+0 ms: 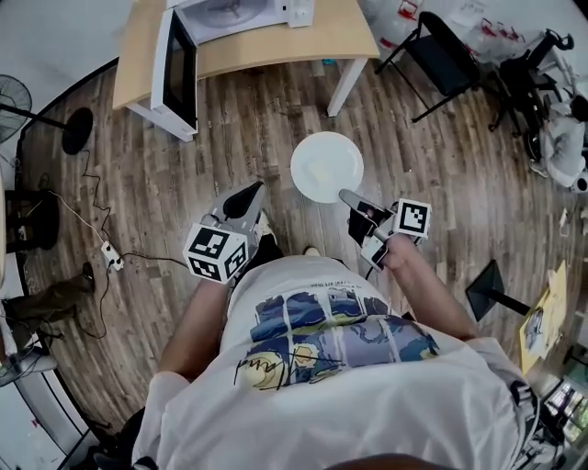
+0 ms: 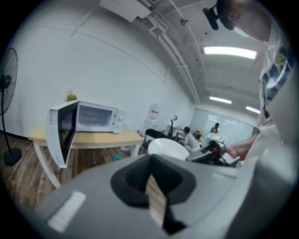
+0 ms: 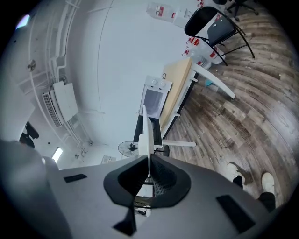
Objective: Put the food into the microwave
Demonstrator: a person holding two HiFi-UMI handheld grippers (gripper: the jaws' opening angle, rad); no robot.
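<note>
A white plate (image 1: 326, 165) with a pale piece of food (image 1: 322, 172) on it hangs level over the wooden floor. My right gripper (image 1: 346, 195) is shut on its near rim. In the right gripper view the plate (image 3: 145, 133) shows edge-on, rising out of the shut jaws of my right gripper (image 3: 148, 161). The white microwave (image 1: 241, 13) stands on a light wooden table (image 1: 340, 32), its door (image 1: 179, 69) swung wide open toward me. My left gripper (image 1: 255, 188) hangs left of the plate, shut and holding nothing. The left gripper view shows the microwave (image 2: 96, 117) and the plate (image 2: 167, 148) ahead.
A standing fan (image 1: 11, 96) and a power strip with cables (image 1: 110, 255) are at the left. A black folding chair (image 1: 443, 55) and clutter stand at the right. Several people sit far off in the room (image 2: 191, 136).
</note>
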